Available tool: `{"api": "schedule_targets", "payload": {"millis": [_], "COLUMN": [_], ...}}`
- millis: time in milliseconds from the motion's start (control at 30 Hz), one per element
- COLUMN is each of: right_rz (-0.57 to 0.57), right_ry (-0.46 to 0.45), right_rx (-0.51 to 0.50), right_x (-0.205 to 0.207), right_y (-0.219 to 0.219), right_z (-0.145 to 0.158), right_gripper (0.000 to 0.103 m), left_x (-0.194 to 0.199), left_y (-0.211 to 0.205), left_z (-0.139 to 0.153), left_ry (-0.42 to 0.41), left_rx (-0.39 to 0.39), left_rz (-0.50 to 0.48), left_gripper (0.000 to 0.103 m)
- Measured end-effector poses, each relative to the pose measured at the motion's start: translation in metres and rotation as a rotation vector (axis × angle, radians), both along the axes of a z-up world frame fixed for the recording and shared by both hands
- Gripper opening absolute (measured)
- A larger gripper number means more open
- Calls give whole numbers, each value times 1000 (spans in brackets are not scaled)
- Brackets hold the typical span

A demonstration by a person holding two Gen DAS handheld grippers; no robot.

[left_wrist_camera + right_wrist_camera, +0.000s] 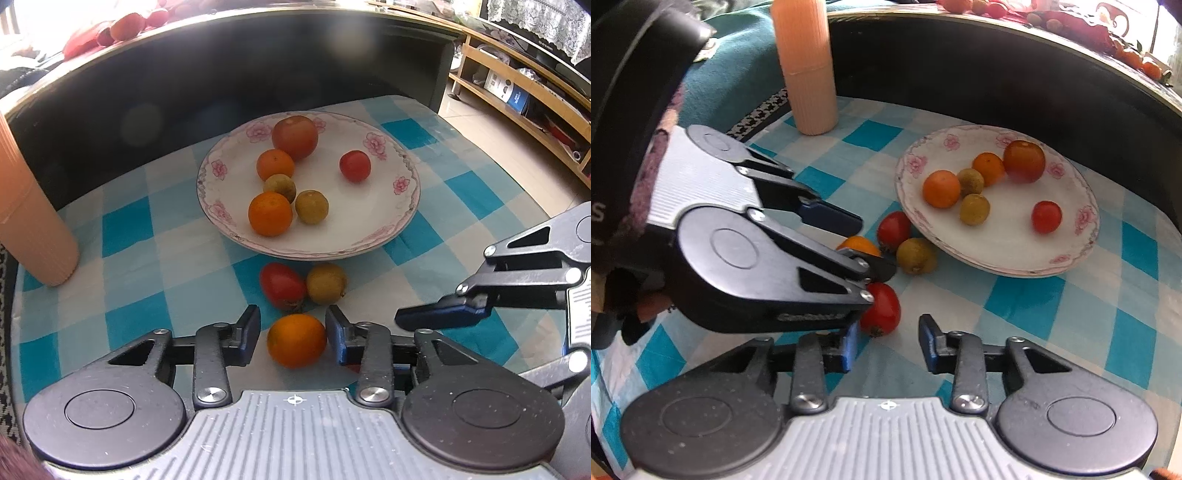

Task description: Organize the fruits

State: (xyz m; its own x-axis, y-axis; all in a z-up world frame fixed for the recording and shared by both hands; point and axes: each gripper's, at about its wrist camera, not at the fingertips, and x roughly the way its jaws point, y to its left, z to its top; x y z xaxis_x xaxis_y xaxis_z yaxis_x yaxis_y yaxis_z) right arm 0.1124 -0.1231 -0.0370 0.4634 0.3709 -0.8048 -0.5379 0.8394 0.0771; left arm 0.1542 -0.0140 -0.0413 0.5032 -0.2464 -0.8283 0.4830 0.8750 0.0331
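I see the orange (296, 340) between my left gripper (293, 332)'s narrowed fingers, right pad touching at 3 o'clock, left pad apart
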Motion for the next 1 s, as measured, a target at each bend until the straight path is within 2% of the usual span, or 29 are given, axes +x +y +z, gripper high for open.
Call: {"api": "schedule_targets", "payload": {"millis": [100, 500, 733, 1000], "right_rz": [19, 14, 19, 9], "right_ry": [4, 2, -6, -14], "right_rx": [-1, -22, -27, -23], "right_x": [-2, 0, -3, -4], "right_y": [4, 7, 6, 4], "right_z": [-2, -5, -5, -1], "right_gripper": [38, 39, 38, 38], "left_x": [-1, 2, 0, 1], "left_y": [0, -1, -4, -1], "left_z": [0, -4, -2, 1], "left_ry": [1, 5, 2, 0], "left_rx": [6, 4, 12, 20], "left_rz": [-2, 19, -1, 2], "left_gripper": [47, 49, 40, 35]}}
